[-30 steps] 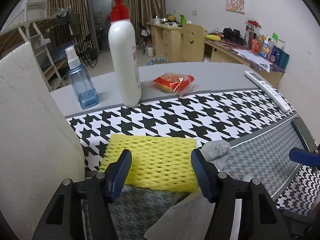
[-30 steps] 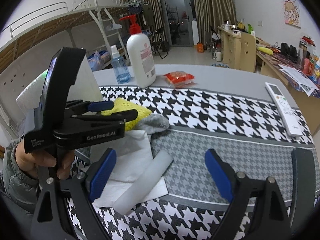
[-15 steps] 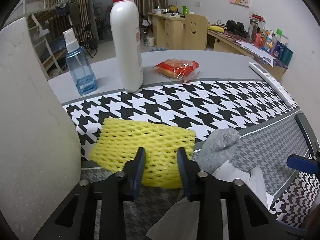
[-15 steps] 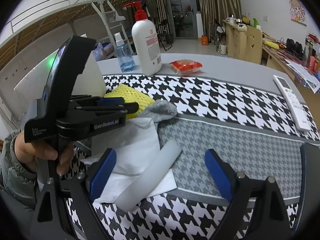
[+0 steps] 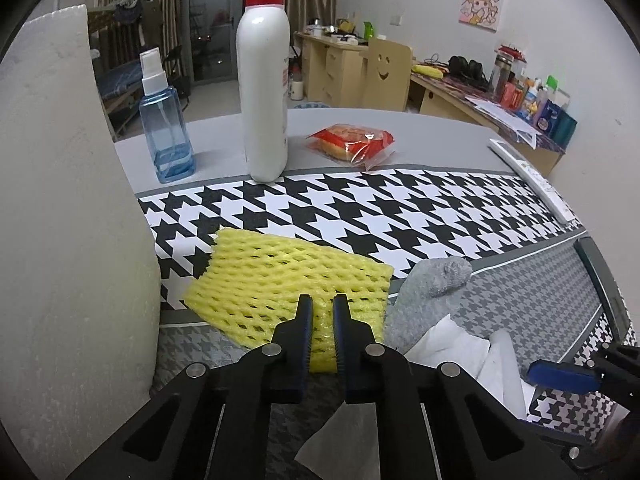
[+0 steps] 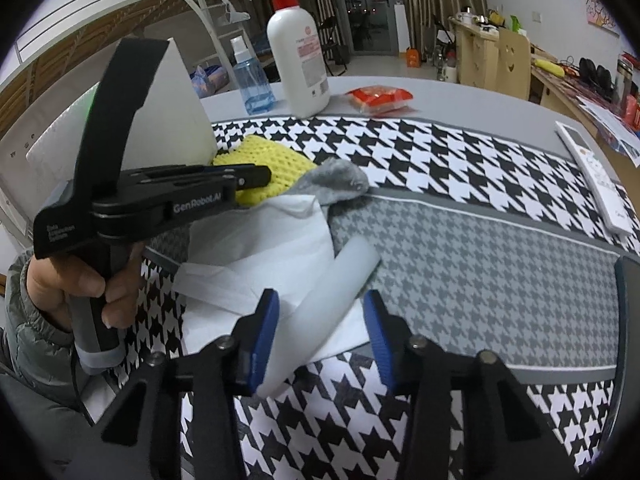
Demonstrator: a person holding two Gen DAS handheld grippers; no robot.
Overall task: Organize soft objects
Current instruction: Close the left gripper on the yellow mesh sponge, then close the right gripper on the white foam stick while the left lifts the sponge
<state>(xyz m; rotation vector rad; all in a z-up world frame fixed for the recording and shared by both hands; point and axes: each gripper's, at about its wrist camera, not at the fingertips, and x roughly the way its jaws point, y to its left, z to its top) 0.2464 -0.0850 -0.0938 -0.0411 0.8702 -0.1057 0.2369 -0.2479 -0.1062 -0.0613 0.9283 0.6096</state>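
Note:
A yellow foam net point(image 5: 288, 284) lies on the houndstooth cloth; it also shows in the right wrist view point(image 6: 268, 164). My left gripper point(image 5: 323, 312) is shut on its near edge. A grey sock point(image 5: 432, 284) lies just right of the net, partly under a white tissue point(image 6: 264, 240). A white foam tube point(image 6: 328, 296) lies on the tissue. My right gripper point(image 6: 320, 320) is open, its fingers on either side of the tube's near end.
A large white foam block point(image 5: 68, 220) stands at the left. A white pump bottle point(image 5: 264, 92), a blue spray bottle point(image 5: 166, 132) and a red snack packet point(image 5: 350, 142) stand at the back. A white remote point(image 6: 596, 176) lies at the right.
My left gripper moved forward and closed on the yellow net's near edge. My right gripper moved to the tube and its fingers narrowed around it.

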